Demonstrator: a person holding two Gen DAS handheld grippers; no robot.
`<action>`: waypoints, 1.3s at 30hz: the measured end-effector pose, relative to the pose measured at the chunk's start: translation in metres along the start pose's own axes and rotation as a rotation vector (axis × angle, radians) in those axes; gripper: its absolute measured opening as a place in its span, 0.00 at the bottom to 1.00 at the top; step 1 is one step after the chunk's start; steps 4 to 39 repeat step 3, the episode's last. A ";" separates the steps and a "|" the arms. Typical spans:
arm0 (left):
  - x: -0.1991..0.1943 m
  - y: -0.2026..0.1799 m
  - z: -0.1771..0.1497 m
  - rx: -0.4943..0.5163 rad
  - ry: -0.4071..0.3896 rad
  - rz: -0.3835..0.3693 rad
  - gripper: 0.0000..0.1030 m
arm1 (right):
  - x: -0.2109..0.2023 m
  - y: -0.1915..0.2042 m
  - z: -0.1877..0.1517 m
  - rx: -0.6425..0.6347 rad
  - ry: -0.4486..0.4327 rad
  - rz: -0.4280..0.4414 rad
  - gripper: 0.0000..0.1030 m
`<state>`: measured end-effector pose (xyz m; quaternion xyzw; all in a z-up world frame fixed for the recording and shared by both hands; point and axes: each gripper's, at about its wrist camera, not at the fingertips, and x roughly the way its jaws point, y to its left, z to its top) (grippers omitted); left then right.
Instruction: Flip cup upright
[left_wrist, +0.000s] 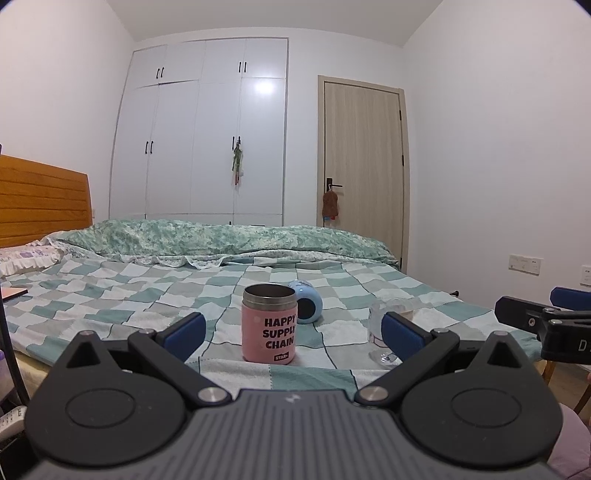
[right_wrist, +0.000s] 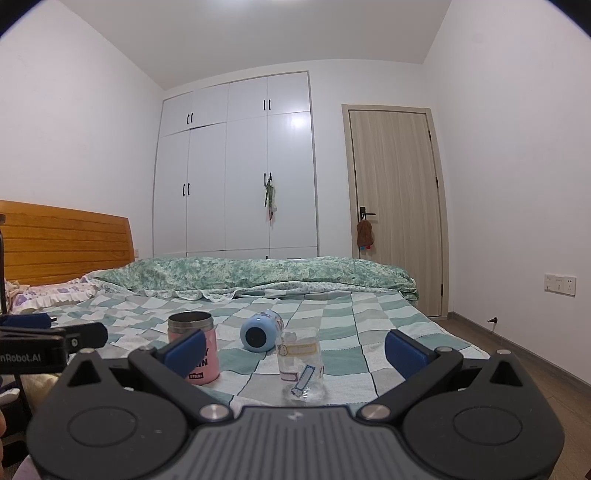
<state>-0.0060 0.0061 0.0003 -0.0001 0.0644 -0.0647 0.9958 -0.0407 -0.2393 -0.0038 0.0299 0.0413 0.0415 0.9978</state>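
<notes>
A pink cup (left_wrist: 269, 326) with a steel rim and black lettering stands upright on the checked bedspread (left_wrist: 129, 299); it also shows in the right wrist view (right_wrist: 194, 345), partly behind my right gripper's left finger. A light blue cup (left_wrist: 306, 306) lies on its side behind it, also seen in the right wrist view (right_wrist: 260, 329). A clear glass (right_wrist: 302, 363) stands in front of the right gripper; the left wrist view shows it (left_wrist: 376, 330) partly hidden. My left gripper (left_wrist: 293, 330) is open and empty, just short of the pink cup. My right gripper (right_wrist: 295, 350) is open and empty.
A folded green quilt (left_wrist: 221, 236) lies across the far side of the bed. A wooden headboard (left_wrist: 40, 203) is at left, a white wardrobe (left_wrist: 199, 129) and a wooden door (left_wrist: 364, 162) behind. The floor (right_wrist: 535, 373) runs along the right.
</notes>
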 end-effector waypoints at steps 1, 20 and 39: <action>0.000 0.001 0.000 -0.003 0.003 -0.002 1.00 | 0.000 0.000 0.000 0.000 0.000 0.000 1.00; 0.002 0.002 0.000 -0.007 0.004 0.000 1.00 | 0.000 0.000 -0.001 0.000 0.000 0.001 1.00; 0.002 0.002 0.000 -0.007 0.004 0.000 1.00 | 0.000 0.000 -0.001 0.000 0.000 0.001 1.00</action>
